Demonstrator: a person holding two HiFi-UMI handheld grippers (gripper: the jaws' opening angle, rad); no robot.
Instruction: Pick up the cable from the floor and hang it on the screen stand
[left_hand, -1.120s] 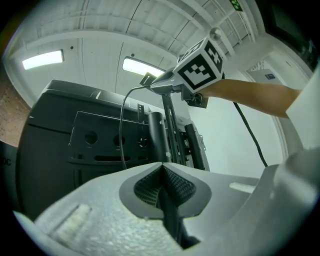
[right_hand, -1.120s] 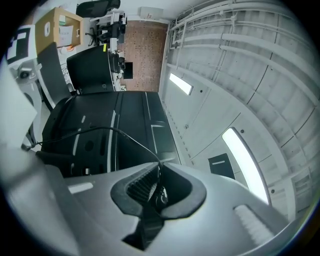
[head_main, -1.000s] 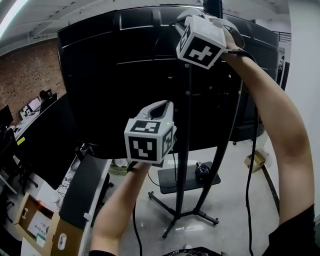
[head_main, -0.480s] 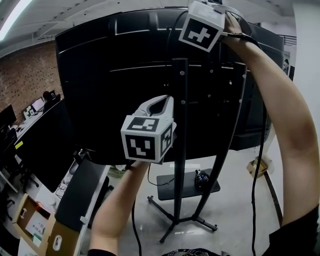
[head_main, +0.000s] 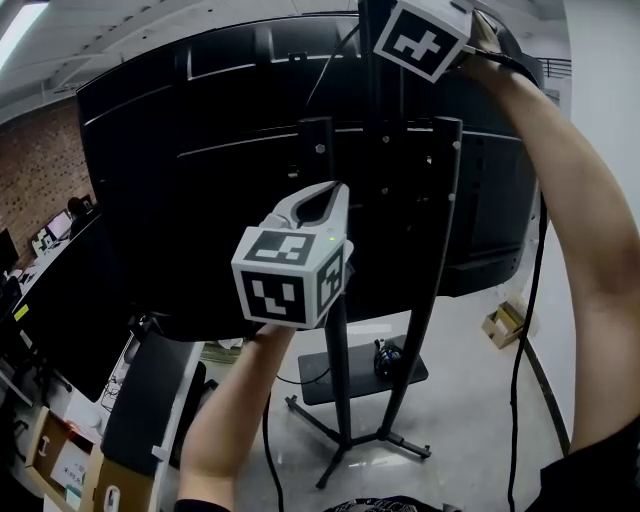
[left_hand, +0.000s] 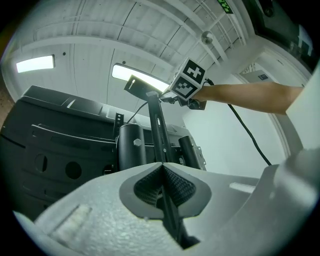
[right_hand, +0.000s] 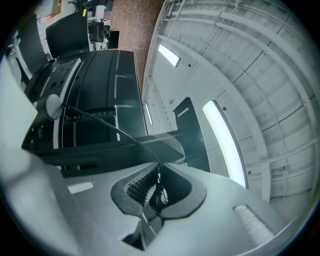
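Observation:
The screen's black back (head_main: 200, 180) fills the head view, carried on the black screen stand (head_main: 338, 390). My right gripper (head_main: 428, 32) is raised to the stand's top at the upper frame edge; its jaws are hidden there. In the right gripper view the right gripper (right_hand: 155, 192) is shut on a thin black cable (right_hand: 107, 125) that runs off over the screen's top edge. Another black cable length (head_main: 528, 300) hangs beside the right arm. My left gripper (head_main: 312, 212) hovers lower before the screen; the left gripper (left_hand: 162, 187) is shut, nothing visible between its pads.
The stand's legs (head_main: 390, 440) spread on a glossy floor, with a low shelf (head_main: 350, 372) holding a black item. A cardboard box (head_main: 503, 323) lies at right. Desks, monitors and boxes (head_main: 60, 455) crowd the left. Ceiling lights (left_hand: 135, 77) are overhead.
My right gripper has gone up and slightly right toward the top of the stand with the cable. The left gripper has stayed about where it was.

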